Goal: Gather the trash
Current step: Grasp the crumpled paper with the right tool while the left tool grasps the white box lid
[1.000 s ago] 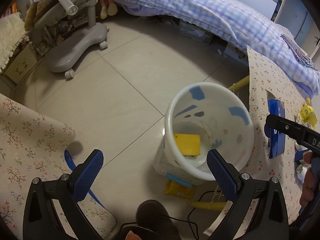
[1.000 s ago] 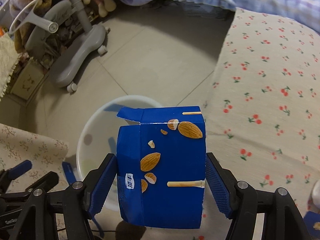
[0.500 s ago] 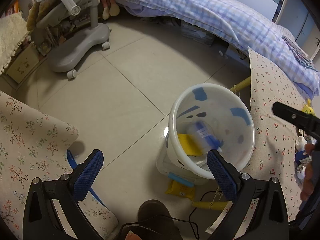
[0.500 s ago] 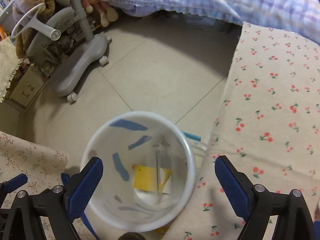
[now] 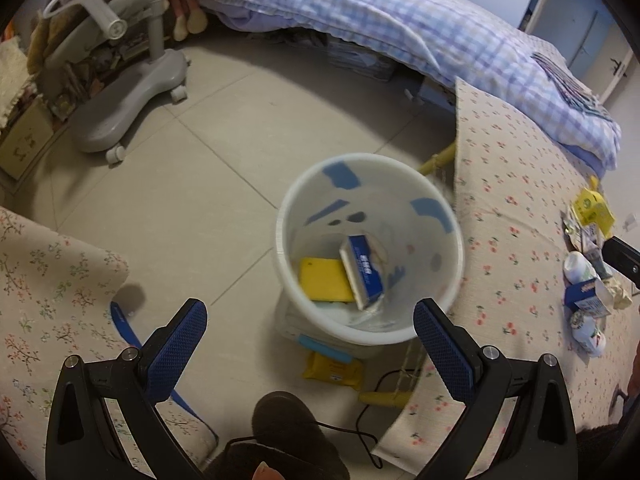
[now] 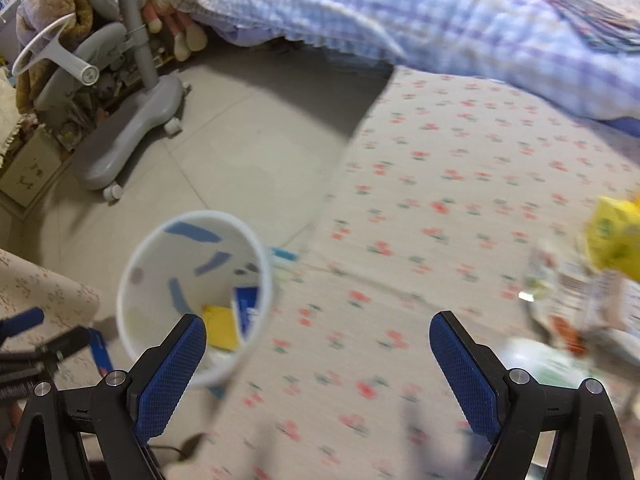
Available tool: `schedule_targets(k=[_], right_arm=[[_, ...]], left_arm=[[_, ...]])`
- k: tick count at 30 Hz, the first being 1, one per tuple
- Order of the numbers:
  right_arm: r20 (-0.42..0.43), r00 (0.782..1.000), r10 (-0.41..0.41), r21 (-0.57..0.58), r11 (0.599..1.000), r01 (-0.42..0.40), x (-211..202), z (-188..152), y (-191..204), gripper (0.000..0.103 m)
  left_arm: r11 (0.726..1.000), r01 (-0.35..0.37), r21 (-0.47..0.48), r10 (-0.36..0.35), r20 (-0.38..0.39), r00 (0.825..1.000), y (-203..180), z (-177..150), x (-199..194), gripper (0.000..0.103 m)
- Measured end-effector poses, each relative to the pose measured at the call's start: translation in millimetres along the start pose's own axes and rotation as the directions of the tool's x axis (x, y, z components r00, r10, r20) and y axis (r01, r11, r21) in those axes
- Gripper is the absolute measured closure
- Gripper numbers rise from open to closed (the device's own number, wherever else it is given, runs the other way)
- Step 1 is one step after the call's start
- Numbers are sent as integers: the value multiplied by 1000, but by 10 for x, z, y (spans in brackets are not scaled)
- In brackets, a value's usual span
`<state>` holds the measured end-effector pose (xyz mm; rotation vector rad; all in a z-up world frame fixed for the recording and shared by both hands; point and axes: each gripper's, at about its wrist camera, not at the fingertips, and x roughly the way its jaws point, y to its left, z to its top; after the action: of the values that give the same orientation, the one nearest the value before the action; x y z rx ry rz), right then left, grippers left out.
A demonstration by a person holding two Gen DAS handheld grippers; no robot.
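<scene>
A white trash bin (image 5: pixel 288 216) with blue patches stands on the floor beside the cherry-print table (image 5: pixel 516 240). Inside it lie a blue snack box (image 5: pixel 362 270) and a yellow packet (image 5: pixel 322 280). My left gripper (image 5: pixel 310 344) is open and empty, hovering over the bin's near rim. My right gripper (image 6: pixel 318 364) is open and empty above the table edge, with the bin (image 6: pixel 132 280) to its left. More trash lies on the table: a yellow carton (image 5: pixel 594 208), a small blue carton (image 5: pixel 586 298) and white bottles (image 5: pixel 576 266); the yellow carton is blurred in the right wrist view (image 6: pixel 616 236).
A grey chair base (image 5: pixel 128 100) stands at the far left. A bed with a blue checked quilt (image 5: pixel 400 28) runs along the back. A second floral-cloth surface (image 5: pixel 48 280) is at my left. A yellow wipes pack (image 5: pixel 332 370) and a cable lie on the floor.
My right gripper opened and dropped the blue snack box into the bin. It has since swung right over the table toward the remaining trash. The left gripper stayed open near the bin.
</scene>
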<state>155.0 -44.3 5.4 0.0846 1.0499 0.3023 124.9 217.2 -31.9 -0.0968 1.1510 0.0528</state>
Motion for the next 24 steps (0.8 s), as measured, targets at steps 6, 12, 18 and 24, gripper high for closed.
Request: schedule_targets(k=[6, 12, 18, 24], right_arm=[[9, 999, -50, 42, 998, 49, -319, -187, -526, 10], [10, 995, -102, 125, 987, 100, -572, -357, -1093, 9], [11, 987, -160, 217, 964, 154, -810, -511, -1673, 10], [-14, 980, -198, 315, 930, 192, -910, -645, -2180, 10]], left_arm=[[999, 43, 28, -43, 4, 999, -298, 12, -92, 0], [995, 81, 56, -81, -1, 997, -625, 7, -171, 0], [988, 114, 108, -112, -23, 993, -1037, -10, -176, 0], [977, 142, 158, -134, -56, 989, -1483, -24, -121, 0]])
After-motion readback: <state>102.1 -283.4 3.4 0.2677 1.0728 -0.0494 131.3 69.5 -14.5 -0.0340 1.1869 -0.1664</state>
